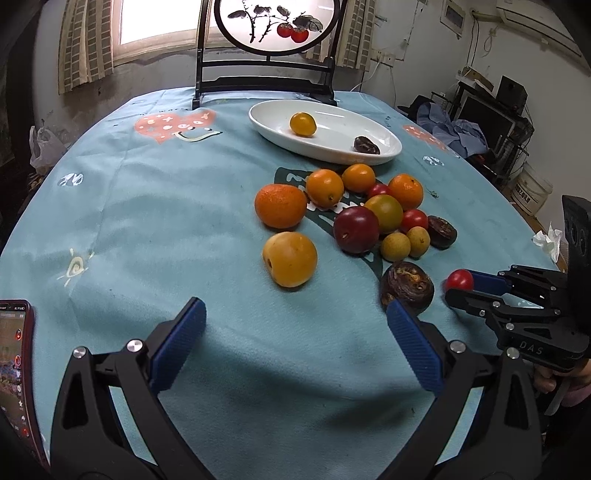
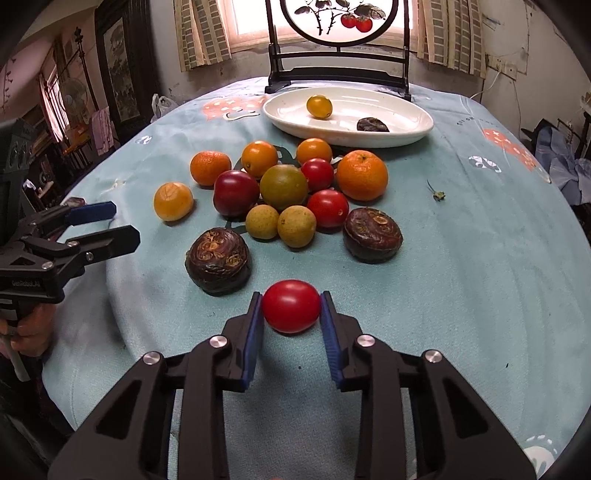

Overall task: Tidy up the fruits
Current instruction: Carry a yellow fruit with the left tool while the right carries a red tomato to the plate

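My right gripper (image 2: 291, 306) is shut on a red cherry tomato (image 2: 291, 305), held just above the blue cloth in front of the fruit pile; it also shows in the left wrist view (image 1: 459, 280). My left gripper (image 1: 295, 314) is open and empty, near the table's front, short of the yellow plum (image 1: 290, 258). The pile holds oranges (image 2: 362, 174), a dark red plum (image 2: 235, 192), a green-orange fruit (image 2: 283, 186), red tomatoes (image 2: 328, 207), longans (image 2: 296, 226) and dark brown water chestnuts (image 2: 218, 260). A white oval plate (image 2: 406, 125) at the back holds a yellow tomato (image 2: 319, 106) and a dark brown fruit (image 2: 372, 124).
A black-framed round screen (image 2: 340, 22) stands behind the plate. A phone (image 1: 16, 369) lies at the left front edge. A crumpled tissue (image 1: 550, 238) lies at the right edge. A small green stem (image 2: 437, 194) lies right of the pile.
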Demonstrator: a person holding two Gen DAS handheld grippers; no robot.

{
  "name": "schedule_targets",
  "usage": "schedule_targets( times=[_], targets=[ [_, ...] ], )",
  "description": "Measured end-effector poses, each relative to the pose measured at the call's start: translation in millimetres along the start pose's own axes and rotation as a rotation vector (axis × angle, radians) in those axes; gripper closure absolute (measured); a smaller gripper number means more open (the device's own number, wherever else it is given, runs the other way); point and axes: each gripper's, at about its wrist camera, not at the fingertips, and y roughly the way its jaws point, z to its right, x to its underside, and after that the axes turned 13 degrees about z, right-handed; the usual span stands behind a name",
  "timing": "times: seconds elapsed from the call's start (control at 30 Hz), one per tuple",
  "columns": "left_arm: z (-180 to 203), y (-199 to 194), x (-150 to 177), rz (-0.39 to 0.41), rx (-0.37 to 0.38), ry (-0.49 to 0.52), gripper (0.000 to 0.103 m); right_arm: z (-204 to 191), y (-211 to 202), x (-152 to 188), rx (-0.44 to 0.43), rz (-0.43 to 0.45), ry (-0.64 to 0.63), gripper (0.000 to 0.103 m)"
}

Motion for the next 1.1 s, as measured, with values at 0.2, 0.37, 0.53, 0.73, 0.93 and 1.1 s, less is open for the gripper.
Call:
schedule_targets(
  times=[0.2, 0.37, 0.53, 0.73, 0.93, 1.1],
  targets=[
    [-10, 19, -11, -0.036, -0.003, -0.044, 0.025, 2, -1, 1, -0.017, 0.005, 0.024, 0.071],
    [-3, 37, -20, -0.052, -0.034, 0.006, 0.039, 4, -1, 1, -0.026, 0.005, 0.036, 0.071],
    [4, 50, -23, -0.084, -0.044, 0.037, 0.050, 4, -1, 1, -0.034, 0.007, 0.044, 0.071],
    [2, 59, -21, -0.120, -0.049, 0.028, 0.062, 5, -2, 1, -0.047, 0.015, 0.051, 0.071],
    [-1, 56, -20, -0.111, -0.042, 0.005, 0.064, 5, -1, 1, -0.067, 0.017, 0.052, 0.071],
    [-5, 51, -21, -0.093, -0.042, -0.034, 0.065, 5, -4, -1, -0.080, 0.031, 0.051, 0.071]
  ],
)
